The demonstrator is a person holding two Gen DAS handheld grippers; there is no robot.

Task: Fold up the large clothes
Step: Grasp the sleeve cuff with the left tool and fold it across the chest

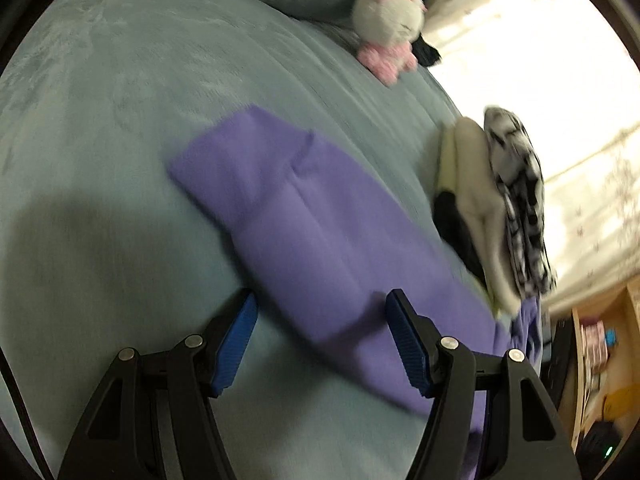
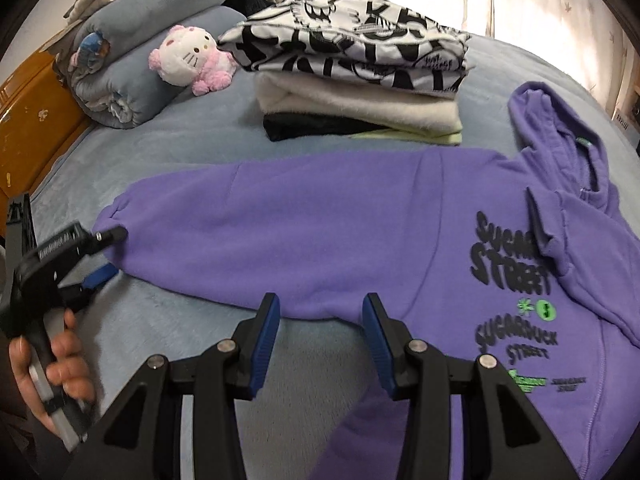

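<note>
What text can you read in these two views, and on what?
"SUGAR... STREET", black, partly hidden by a fold: chest of the purple hoodie.
"SUGARDUCK STREET", smaller, below it.
Green mark and small black print lower down: too small to read.
Black lettering on the black-and-white garment atop the folded stack: illegible.
Left wrist view: nothing readable.

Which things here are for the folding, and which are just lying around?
For the folding:
- purple hoodie
- left claw
- right claw
- pile of folded clothes

Just lying around:
- pink-and-white plush cat
- rolled grey blanket
</note>
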